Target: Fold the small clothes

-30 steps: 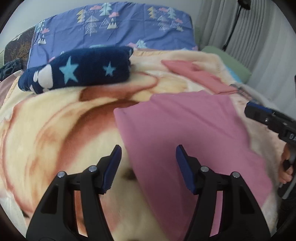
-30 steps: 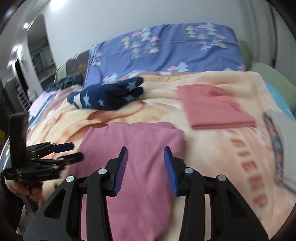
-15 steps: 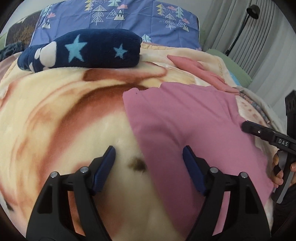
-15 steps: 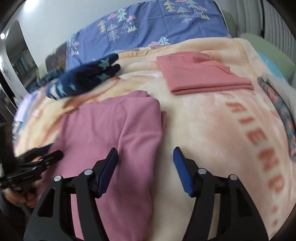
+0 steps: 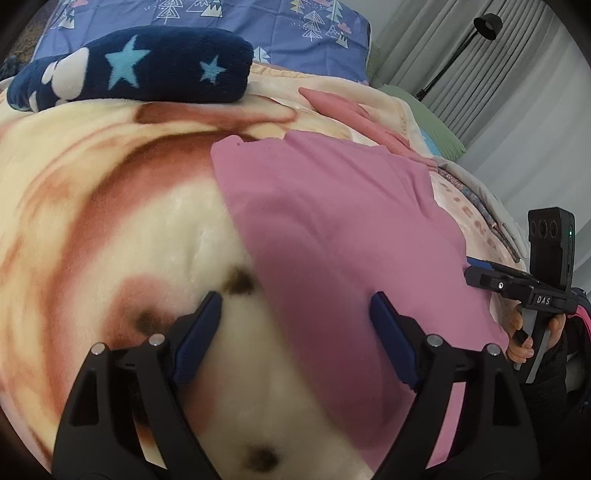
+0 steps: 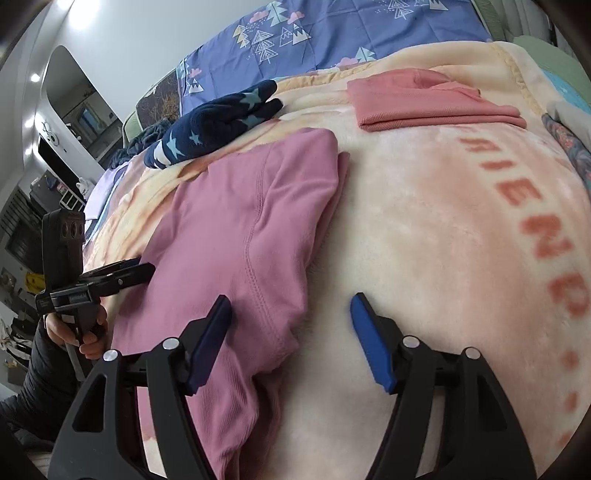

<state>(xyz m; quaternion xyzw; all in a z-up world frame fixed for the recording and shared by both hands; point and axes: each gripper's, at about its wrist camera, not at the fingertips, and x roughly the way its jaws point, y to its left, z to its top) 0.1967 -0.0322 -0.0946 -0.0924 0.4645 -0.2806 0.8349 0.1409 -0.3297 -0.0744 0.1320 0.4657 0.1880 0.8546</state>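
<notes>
Both grippers, left gripper and right gripper, have just been opening. Each straddles one near edge of the pink garment at the frame's bottom centre without pinching it, probably to lift both corners together for a fold.

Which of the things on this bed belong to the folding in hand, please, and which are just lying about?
In the job:
- mauve-pink knit garment, lying flat
- left gripper, open
- right gripper, open

Lying about:
- folded salmon-pink garment
- navy fleece with pale stars
- cream plush blanket, underneath
- purple tree-print bedding

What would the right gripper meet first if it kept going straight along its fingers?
Probably the near right edge of the pink garment, which lies between the open right gripper fingers, with the blanket directly under it.
</notes>
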